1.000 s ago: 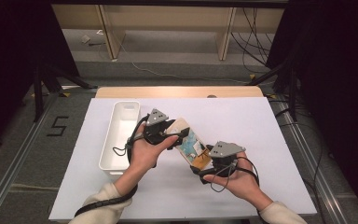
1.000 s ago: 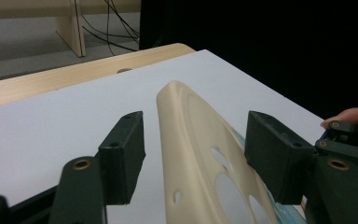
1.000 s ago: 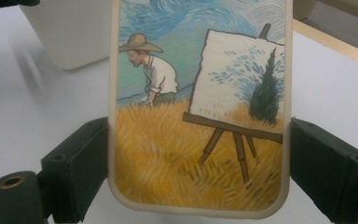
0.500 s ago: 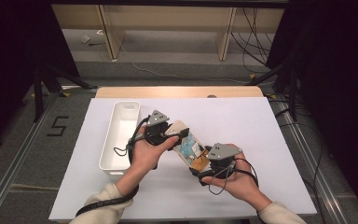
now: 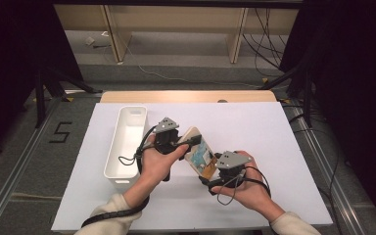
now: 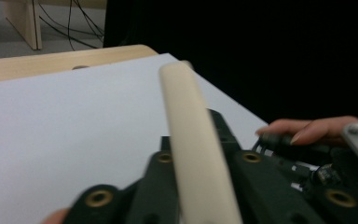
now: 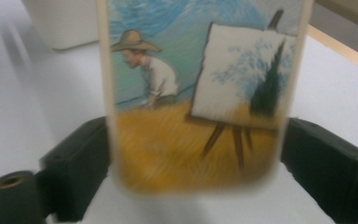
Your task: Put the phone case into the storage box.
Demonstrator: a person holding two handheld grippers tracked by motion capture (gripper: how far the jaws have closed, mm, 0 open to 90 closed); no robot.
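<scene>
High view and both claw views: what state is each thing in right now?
Phone case: off the table, held between both claws, picture side up.
Left claw: just closed, shut on the case's cream edge.
Right claw: just been closing, jaws against the case's two sides.
White bin: upright, nothing visible inside.

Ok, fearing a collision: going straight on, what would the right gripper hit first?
The right gripper's jaws have just been closing, with the phone case between them; straight on it would probably meet the left gripper at the case's far end.
</scene>
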